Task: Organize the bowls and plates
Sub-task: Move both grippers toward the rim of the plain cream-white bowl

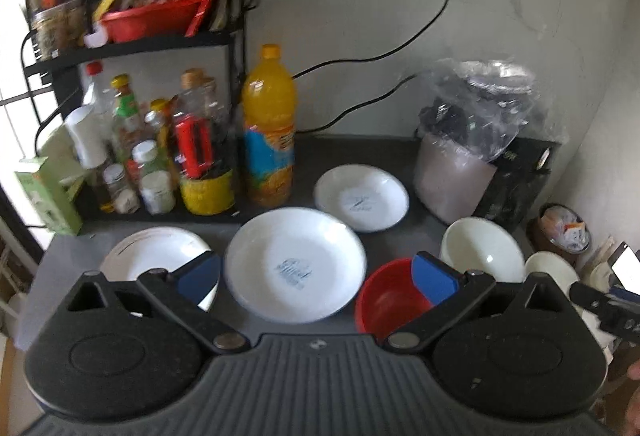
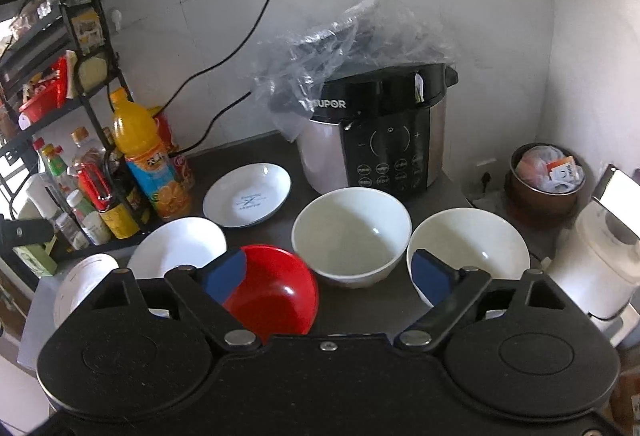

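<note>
Left claw (image 1: 316, 278), fingers spread wide and holding nothing, poised above a dark desk (image 1: 312, 151). Directly between the fingers: large white plate (image 1: 295, 264), upright, blue print at centre. Smaller white plate (image 1: 361, 197) behind it; third white plate (image 1: 156, 256) at left; red bowl (image 1: 390, 300) at right, mouth up. Condiment rack (image 1: 132, 139) and orange juice bottle (image 1: 269, 127) prominent in the left view only.

Right claw (image 2: 330, 274), likewise spread and holding nothing. Shown clearly here alone: two white bowls (image 2: 352, 236) (image 2: 468, 248) side by side, mouths up, before a bag-covered rice cooker (image 2: 380, 139).
</note>
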Available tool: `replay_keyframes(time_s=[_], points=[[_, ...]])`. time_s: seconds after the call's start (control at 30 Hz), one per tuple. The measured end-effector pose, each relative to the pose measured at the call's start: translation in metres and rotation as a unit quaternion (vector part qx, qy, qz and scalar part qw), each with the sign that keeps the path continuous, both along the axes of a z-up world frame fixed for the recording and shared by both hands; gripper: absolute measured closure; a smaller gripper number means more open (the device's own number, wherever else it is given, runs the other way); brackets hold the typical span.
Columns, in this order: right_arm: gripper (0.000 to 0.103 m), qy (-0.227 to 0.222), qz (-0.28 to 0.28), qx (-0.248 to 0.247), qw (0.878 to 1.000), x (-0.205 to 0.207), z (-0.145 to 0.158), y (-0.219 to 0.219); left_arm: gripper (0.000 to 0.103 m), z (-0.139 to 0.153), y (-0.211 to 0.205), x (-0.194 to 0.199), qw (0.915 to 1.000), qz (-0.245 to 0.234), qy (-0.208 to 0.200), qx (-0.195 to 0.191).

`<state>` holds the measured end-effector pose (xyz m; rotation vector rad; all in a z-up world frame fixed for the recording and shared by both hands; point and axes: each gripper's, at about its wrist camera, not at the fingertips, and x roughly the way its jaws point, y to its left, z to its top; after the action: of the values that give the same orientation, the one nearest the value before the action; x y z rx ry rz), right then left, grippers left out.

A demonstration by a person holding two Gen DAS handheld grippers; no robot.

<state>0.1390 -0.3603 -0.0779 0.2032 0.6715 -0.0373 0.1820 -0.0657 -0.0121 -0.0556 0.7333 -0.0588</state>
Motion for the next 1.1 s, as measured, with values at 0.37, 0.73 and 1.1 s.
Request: replay_keyframes(time_s=[0.37,0.73,1.1], points=[[0.024,0.026,-0.013,0.023,0.999,0.025,-0.019,-0.045,0.006,-0.017,-0.056,0.041,0.9996,-0.013,0.023,0.001],[0.041,0.047,-0.052,0.064,0.995,0.046,-0.037,-0.057,0.019,-0.042,-0.083,0.099,0.9964,-0.067,0.050,-0.018],[0.062,0.099,-0.073,0.095,0.988,0.074,-0.071,-0.049,0.034,-0.079,-0.108,0.150,0.9875,-0.134,0.077,-0.033]])
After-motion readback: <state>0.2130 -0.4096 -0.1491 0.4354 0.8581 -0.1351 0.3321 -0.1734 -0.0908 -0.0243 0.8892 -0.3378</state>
